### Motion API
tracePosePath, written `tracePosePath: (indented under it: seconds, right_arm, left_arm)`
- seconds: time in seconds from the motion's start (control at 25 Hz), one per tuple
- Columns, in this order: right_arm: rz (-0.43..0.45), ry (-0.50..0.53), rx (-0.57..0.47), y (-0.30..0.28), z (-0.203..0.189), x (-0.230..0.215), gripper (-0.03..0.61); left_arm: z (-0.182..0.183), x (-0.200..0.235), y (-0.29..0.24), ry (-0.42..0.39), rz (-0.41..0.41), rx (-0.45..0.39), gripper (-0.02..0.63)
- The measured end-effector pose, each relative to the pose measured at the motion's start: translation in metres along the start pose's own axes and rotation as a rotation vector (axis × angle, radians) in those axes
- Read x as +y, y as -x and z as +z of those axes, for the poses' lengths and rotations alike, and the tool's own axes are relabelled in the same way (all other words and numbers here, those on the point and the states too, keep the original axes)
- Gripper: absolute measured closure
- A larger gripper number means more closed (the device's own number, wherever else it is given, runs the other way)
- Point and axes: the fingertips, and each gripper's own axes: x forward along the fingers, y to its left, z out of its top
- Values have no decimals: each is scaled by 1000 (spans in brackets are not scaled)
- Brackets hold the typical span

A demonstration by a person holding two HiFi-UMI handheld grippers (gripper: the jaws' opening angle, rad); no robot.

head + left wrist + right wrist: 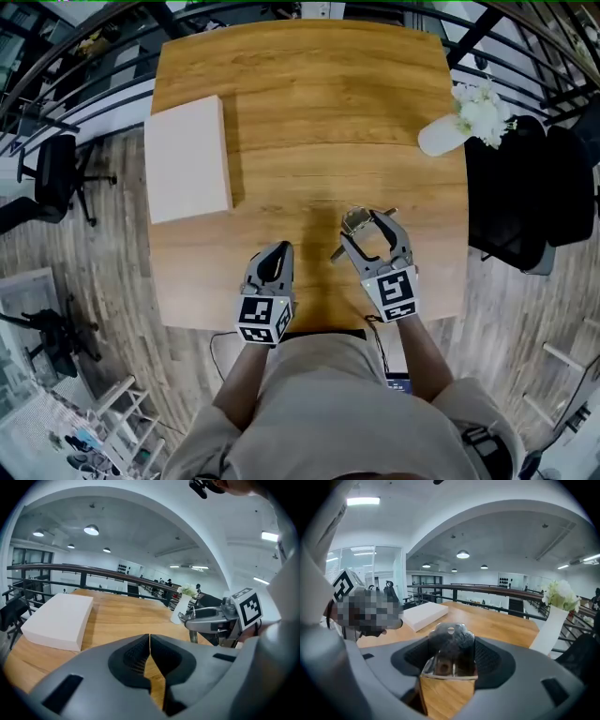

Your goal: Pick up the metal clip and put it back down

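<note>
We grip the shiny metal clip (450, 651) between the jaws of our right gripper (372, 225), over the near part of the brown wooden table (309, 103). Our left gripper (277, 255) is just beside it, jaws pressed together on nothing. A flat white box (186, 159) lies at the table's left edge, and a white vase of flowers (459, 127) lies at the right edge.

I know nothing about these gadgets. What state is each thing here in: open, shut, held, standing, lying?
left gripper: jaws shut, nothing between them.
right gripper: jaws shut on the metal clip.
metal clip: held between the right gripper's jaws.
white block: lying flat on the table, apart from both grippers.
vase: standing upright, holding white flowers.
</note>
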Motion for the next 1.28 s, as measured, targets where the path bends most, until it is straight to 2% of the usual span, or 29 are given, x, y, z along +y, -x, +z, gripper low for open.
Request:
tracePosePath:
  seconds: [0.28, 0.8, 1.0, 1.28]
  right_arm:
    - [35, -41, 89, -33, -44, -24, 278]
    - [86, -95, 228, -67, -102, -19, 278]
    - [89, -91, 255, -75, -114, -13, 278]
    - [93, -17, 325, -81, -133, -12, 278]
  left_arm:
    - [-27, 17, -30, 48, 81, 45, 588]
    - [-75, 22, -54, 82, 92, 164, 588]
    - [-80, 25, -61, 91, 89, 178, 588]
    - [-87, 22, -65, 105, 84, 193, 588]
